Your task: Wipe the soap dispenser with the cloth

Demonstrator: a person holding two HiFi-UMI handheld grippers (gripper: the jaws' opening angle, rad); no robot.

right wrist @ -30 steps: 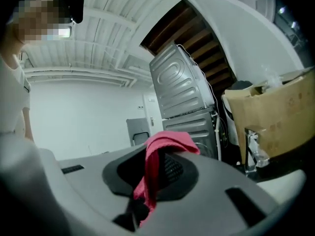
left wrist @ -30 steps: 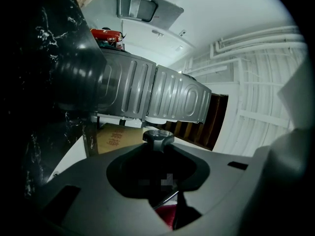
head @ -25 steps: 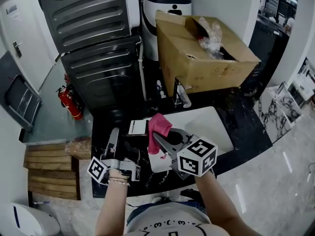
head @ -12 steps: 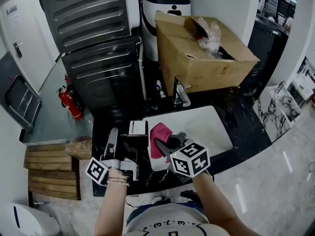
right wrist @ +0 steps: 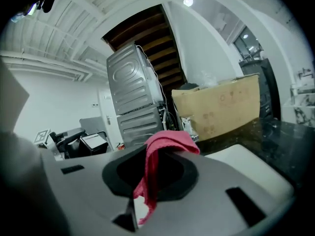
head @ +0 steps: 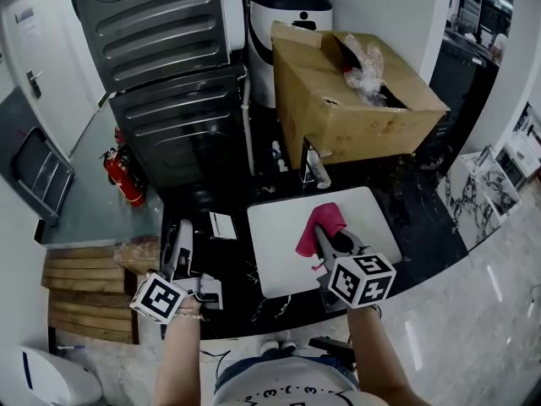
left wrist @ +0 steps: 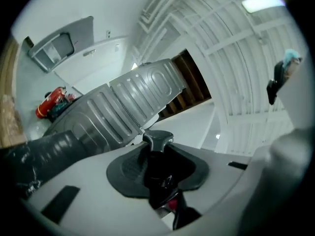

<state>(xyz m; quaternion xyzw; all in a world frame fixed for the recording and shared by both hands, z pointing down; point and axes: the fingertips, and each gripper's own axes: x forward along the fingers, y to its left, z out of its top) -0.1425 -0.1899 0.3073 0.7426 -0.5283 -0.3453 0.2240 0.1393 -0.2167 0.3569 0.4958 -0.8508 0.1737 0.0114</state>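
Note:
The soap dispenser (head: 221, 225) is a dark bottle with a white label, hard to make out against the black counter. In the left gripper view its grey pump head (left wrist: 157, 139) sticks up between the jaws. My left gripper (head: 182, 229) is shut on it, at the counter's left. My right gripper (head: 325, 237) is shut on a pinkish-red cloth (head: 319, 227) and hangs over the white sink (head: 279, 260), well to the right of the dispenser. In the right gripper view the cloth (right wrist: 162, 144) drapes over the jaws of the right gripper (right wrist: 157, 159).
A tap (head: 313, 166) stands behind the sink. An open cardboard box (head: 355, 100) fills the counter's back right. A grey ribbed appliance (head: 161, 66) rises at the back left, with a red fire extinguisher (head: 120, 176) on the floor beside it. Wooden slats (head: 84, 290) lie at the left.
My right gripper has carried the cloth to the right, away from the dispenser and out over the sink. My left gripper has shifted left and rolled, taking the dispenser with it.

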